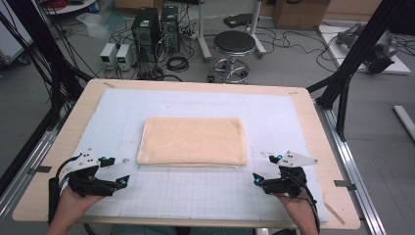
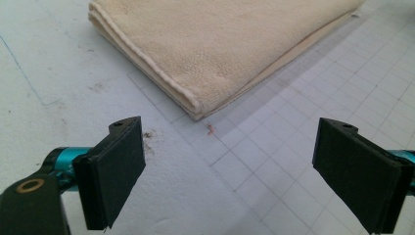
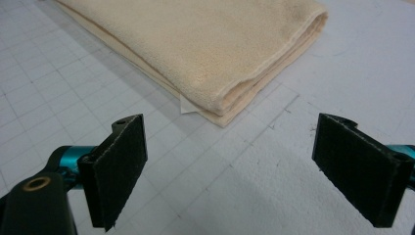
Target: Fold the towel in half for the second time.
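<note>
At centre frame lies our folded towel (image 1: 192, 141), far edge cropped in both gripper views; our left gripper (image 1: 115, 172) and right gripper (image 1: 264, 169) flank its near corners, jaws apart, holding nothing

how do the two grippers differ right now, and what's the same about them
The left gripper sits beside the towel's near left corner, the right gripper beside its near right corner. The left gripper faces the corner whose left edge shows layered edges; the right gripper faces the one with a rounded fold and a white tag. Both are open, hold nothing, stop short of the towel and point at it over the gridded mat.
</note>
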`<state>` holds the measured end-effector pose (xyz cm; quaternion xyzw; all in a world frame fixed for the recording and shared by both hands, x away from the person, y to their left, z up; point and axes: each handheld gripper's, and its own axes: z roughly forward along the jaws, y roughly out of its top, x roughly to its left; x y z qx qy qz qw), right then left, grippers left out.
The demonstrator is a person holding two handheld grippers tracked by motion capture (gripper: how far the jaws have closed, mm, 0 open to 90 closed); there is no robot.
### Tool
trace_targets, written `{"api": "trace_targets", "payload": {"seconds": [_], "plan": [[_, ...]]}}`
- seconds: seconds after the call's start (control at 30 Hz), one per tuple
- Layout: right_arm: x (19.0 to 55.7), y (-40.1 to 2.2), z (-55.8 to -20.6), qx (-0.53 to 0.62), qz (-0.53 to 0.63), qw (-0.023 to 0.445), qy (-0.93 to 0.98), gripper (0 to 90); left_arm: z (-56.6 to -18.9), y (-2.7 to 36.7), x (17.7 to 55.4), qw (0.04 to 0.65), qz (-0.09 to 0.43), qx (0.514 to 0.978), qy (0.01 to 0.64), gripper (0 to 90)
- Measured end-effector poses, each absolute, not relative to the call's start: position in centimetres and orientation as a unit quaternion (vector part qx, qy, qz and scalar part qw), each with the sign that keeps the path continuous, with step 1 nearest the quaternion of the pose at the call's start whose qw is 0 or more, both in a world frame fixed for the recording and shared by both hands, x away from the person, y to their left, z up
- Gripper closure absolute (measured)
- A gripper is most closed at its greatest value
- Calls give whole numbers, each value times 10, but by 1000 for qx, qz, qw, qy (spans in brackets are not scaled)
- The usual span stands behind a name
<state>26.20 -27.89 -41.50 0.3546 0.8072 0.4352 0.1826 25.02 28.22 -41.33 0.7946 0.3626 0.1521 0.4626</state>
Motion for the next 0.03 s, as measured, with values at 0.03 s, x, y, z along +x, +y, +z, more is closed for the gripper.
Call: {"api": "trace_targets", "payload": {"seconds": [0.03], "plan": [[262, -278, -415, 355, 434, 182, 807, 124, -413, 282, 250, 464, 151, 794, 363, 125]]}}
